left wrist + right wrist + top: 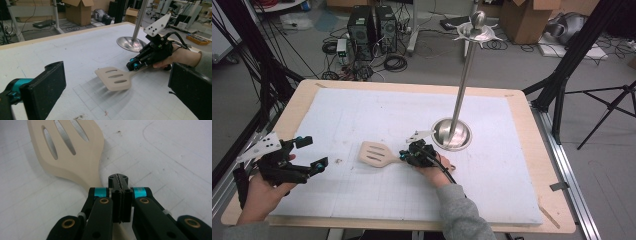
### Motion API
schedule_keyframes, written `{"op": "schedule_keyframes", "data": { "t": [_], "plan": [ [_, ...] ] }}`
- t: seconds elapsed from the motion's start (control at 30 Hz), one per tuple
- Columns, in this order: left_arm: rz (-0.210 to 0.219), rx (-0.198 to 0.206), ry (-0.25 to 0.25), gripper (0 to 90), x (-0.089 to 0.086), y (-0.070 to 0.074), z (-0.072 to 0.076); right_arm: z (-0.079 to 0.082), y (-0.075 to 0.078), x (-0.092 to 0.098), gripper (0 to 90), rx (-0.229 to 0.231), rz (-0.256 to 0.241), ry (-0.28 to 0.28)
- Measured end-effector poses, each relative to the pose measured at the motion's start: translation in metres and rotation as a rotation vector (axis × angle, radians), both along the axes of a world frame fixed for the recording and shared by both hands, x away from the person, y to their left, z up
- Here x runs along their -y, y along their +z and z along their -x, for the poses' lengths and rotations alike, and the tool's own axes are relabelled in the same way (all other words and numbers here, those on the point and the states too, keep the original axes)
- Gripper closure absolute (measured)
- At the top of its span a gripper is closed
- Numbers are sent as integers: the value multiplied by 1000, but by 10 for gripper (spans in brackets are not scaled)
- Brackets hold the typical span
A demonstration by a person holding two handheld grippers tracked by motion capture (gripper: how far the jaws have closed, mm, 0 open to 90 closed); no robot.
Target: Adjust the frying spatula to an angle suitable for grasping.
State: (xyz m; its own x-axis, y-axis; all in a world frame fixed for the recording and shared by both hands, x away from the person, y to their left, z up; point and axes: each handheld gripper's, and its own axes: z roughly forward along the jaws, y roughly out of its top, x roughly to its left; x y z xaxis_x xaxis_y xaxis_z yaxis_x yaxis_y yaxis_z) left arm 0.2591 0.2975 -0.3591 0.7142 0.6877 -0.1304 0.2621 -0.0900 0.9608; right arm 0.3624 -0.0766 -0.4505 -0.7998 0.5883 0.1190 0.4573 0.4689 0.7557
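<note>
One slotted spatula point(374, 154) clamped by right gripper point(408, 156), left gripper point(314, 152) wide open, empty

A wooden table point(537, 165) stands in the middle of the room, its top mostly covered by a white foam mat point(377, 115) with a faint grid. Beyond the far edge the floor point(432, 65) is grey concrete, littered with coiled black cables point(395, 63). Two black computer towers point(372, 31) stand on the floor at the far left. Cardboard boxes point(524, 17) sit at the far right. Black tripod legs point(607, 107) reach in from the right, more black struts point(252, 55) from the left. The light is even and soft
</note>
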Motion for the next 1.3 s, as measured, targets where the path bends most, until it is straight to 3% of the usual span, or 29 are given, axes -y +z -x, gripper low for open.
{"op": "schedule_keyframes", "data": {
  "t": [0.47, 0.9, 1.13, 1.3],
  "plan": [
    [-9, 2, -6, 18, 2, 1, 0, 23, 0, 25, 900, 28, 13, 76],
    [-15, 1, -14, 18, 6, 0, -2, 44, 0, 40, 900, 43, 19, 95],
    [-19, 21, -28, 19, 6, 1, -4, 55, 16, 56, 900, 44, -59, 77],
    [-21, 21, -37, 25, 8, 3, -5, 70, 27, 81, 900, 66, -70, 49]
  ]
}}
